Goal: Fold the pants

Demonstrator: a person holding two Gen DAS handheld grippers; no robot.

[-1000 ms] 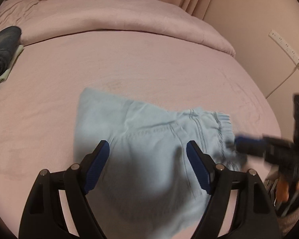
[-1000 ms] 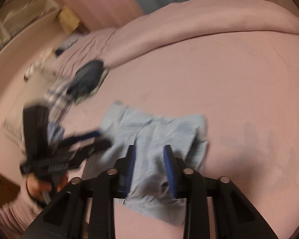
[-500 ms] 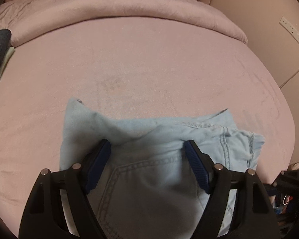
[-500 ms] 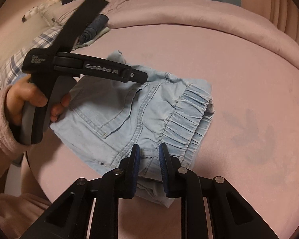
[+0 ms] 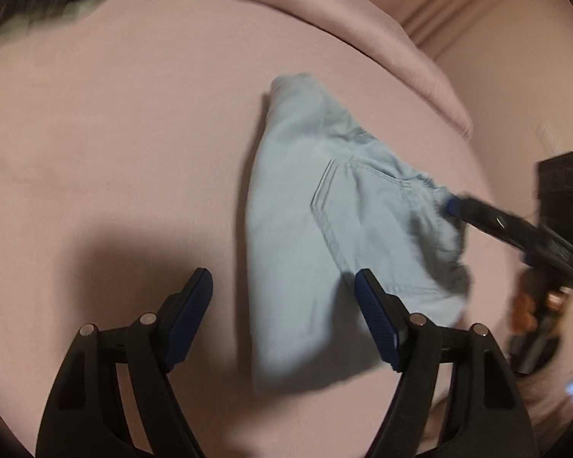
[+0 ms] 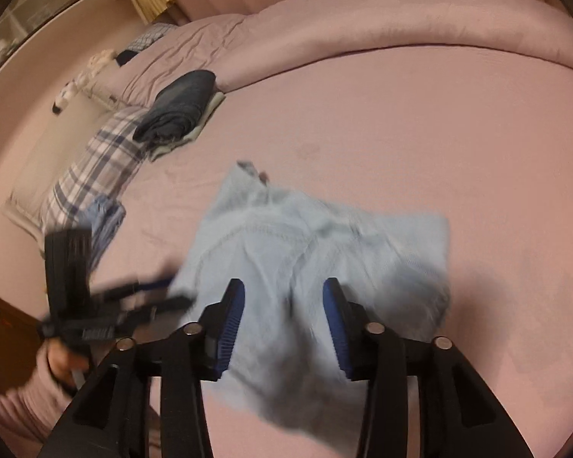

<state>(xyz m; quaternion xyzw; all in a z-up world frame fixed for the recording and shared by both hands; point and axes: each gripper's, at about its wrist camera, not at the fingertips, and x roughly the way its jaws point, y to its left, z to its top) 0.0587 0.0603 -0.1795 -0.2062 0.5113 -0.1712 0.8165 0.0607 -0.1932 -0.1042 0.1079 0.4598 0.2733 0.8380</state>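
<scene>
Pink bed fills both views. Light-blue pants lie folded in compact bundle mid-bed, back pocket seam up (blurred). Dark folded clothes well apart, near plaid pillow. Left hand-held gripper: 2 fingers spread wide, holding nothing, over pants' edge. Right hand-held gripper: fingers parted, nothing clamped, pants just past its tips.
</scene>
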